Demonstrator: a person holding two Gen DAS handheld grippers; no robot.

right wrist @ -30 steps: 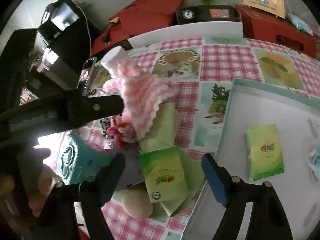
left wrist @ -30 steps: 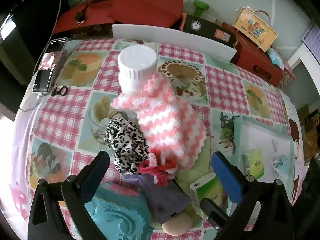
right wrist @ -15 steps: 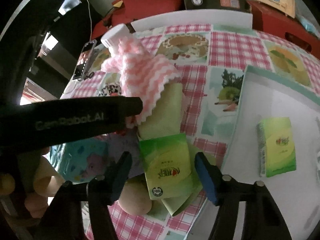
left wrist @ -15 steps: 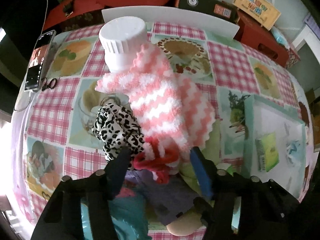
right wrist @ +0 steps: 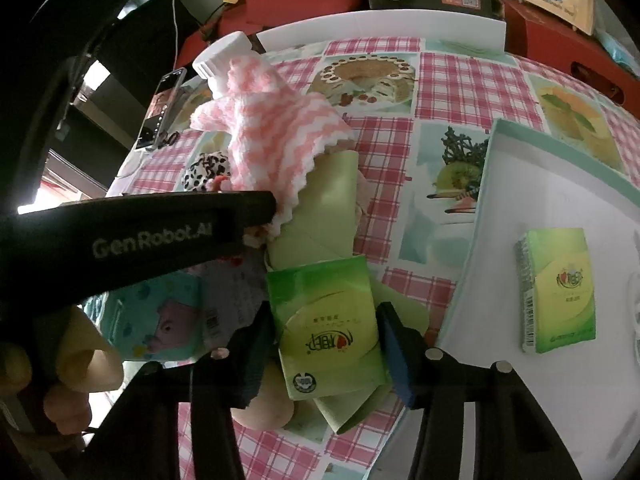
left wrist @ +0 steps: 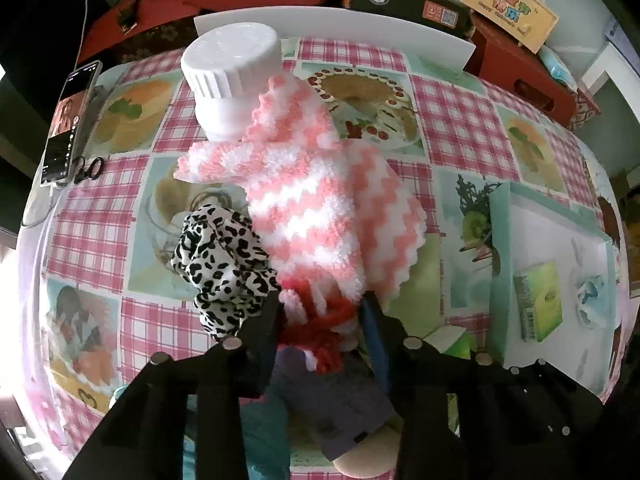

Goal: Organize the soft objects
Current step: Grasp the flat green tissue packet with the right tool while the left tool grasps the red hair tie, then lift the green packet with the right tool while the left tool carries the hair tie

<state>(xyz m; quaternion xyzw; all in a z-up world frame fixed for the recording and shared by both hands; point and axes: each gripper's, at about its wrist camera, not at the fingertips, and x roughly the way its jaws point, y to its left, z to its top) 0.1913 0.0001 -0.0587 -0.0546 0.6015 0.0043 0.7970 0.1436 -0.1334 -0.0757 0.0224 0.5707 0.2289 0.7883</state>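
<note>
A pile of soft things lies on the checkered tablecloth. My left gripper [left wrist: 320, 316] is shut on a red and pink yarn piece [left wrist: 320, 320] at the near edge of a pink and white fluffy cloth [left wrist: 316, 204]. A leopard-print scrunchie [left wrist: 220, 256] lies just left of it. My right gripper [right wrist: 326, 336] is shut on a green tissue pack [right wrist: 328, 328] that rests on a light green cloth [right wrist: 328, 208]. The left gripper's arm [right wrist: 140, 236] crosses the right wrist view.
A white tray [right wrist: 532, 200] at the right holds another green tissue pack [right wrist: 558, 288]. A white-capped bottle [left wrist: 228, 76] stands behind the cloth. A phone [left wrist: 70, 120] lies at the table's left edge. Red boxes [left wrist: 520, 68] and a white board line the back.
Both grippers moved forward and closed: the left onto the red yarn piece under the pink cloth, the right onto the green tissue pack.
</note>
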